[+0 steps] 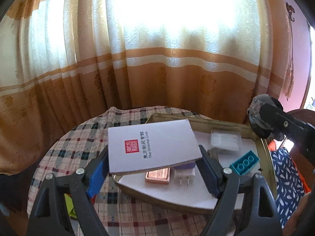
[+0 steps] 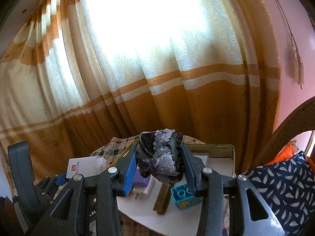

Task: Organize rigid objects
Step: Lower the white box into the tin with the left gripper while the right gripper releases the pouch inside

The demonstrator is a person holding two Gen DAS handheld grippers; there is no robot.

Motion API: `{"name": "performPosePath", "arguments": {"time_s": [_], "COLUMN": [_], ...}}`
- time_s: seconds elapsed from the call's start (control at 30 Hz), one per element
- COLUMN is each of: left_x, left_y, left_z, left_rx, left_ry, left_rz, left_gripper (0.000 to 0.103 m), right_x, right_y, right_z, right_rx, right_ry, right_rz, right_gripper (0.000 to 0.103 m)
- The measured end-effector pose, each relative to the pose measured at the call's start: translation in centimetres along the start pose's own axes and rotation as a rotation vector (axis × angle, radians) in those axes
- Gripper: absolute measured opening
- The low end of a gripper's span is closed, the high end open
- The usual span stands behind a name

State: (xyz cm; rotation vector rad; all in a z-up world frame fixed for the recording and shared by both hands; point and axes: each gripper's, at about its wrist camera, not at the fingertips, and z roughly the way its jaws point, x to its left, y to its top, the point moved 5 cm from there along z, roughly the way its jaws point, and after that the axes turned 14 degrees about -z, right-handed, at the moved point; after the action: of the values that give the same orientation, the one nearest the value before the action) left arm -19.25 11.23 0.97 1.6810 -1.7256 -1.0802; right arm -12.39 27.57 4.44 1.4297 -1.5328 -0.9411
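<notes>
Tray (image 1: 263,145), gilt-rimmed, white-lined, set on a checked tablecloth (image 1: 82,137); its near left part is hidden in the left view by a booklet (image 1: 153,149). Booklet: white card cover, red square seal, a line of print too blurred to read in full; clamped flat by its side edges in the left gripper (image 1: 153,166) and held above the tray. Copper-coloured bar (image 1: 157,177) and white plug (image 1: 185,174) with a purple top are partly covered beneath it. Teal brick (image 1: 245,162) and clear case (image 1: 226,139) lie uncovered in the tray. Hair clip (image 2: 159,157), dark, faced with silvery sequins, is gripped in the right gripper (image 2: 159,169), jaws narrow; its teeth cannot be made out.
</notes>
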Motion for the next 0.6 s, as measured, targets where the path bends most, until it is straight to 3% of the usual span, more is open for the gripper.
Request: {"name": "performPosePath", "arguments": {"time_s": [0.3,0.6], "left_x": [-0.8,-0.8], "left_y": [2.2,2.4], "left_z": [3.8,9.8], "left_rx": [0.046,0.204], "left_ry": [-0.004,0.019], "left_rz": [-0.014,-0.032], "left_gripper": [0.083,0.083], "right_x": [0.1,-0.5], "right_y": [2.2,1.7], "right_z": [3.7,9.8], "right_rx": [0.036,0.175], "right_ry": [-0.024,0.007], "right_rz": [-0.033,0.007], "right_gripper": [0.046,0.046]}}
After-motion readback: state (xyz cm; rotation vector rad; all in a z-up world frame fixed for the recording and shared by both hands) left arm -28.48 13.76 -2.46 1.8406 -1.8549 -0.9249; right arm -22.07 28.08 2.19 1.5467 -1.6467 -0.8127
